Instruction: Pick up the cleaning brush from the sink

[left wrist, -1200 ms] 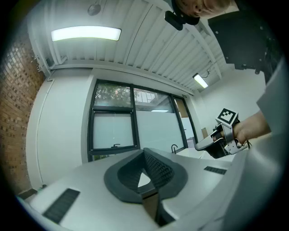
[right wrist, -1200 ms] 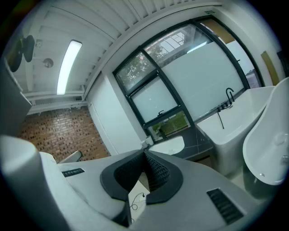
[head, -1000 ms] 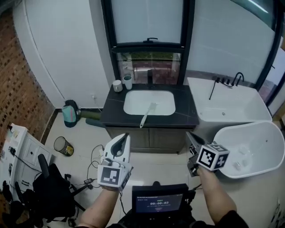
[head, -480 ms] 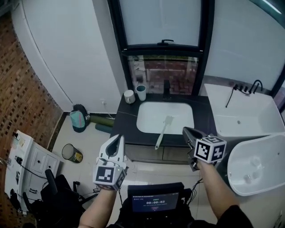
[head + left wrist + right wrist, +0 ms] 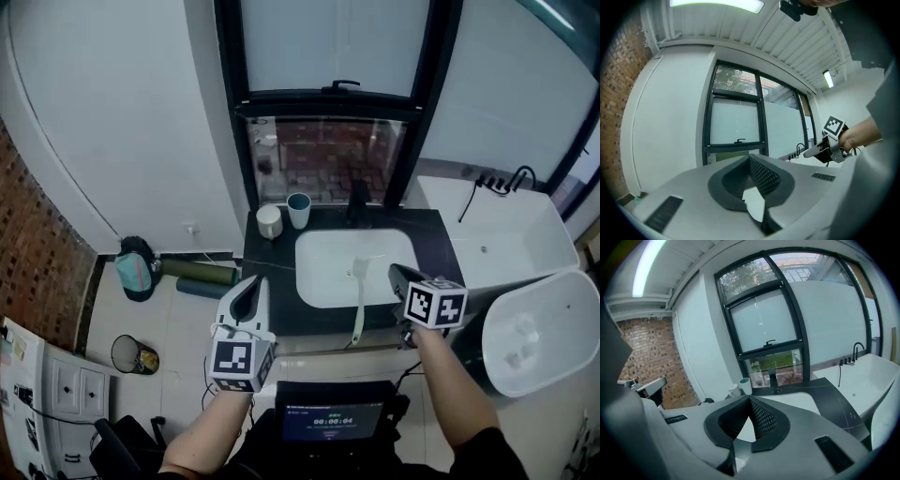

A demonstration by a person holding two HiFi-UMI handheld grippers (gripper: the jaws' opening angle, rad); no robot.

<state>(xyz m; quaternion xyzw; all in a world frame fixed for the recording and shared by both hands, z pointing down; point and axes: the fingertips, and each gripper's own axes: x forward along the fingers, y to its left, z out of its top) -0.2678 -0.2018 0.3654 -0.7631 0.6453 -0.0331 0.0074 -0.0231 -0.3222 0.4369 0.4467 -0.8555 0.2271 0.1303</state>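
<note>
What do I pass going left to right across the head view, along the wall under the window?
teal bag → white cup → teal cup → black faucet → bathtub

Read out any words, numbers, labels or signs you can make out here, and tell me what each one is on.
"00:00:04": timer digits on the dark screen at the bottom of the head view, as best it reads.
Small line above those digits: too small to read.
Stickers on the white cabinet at lower left: too small to read.
Cubes on the left hand-held gripper and right hand-held gripper: square patterns only, no letters.
</note>
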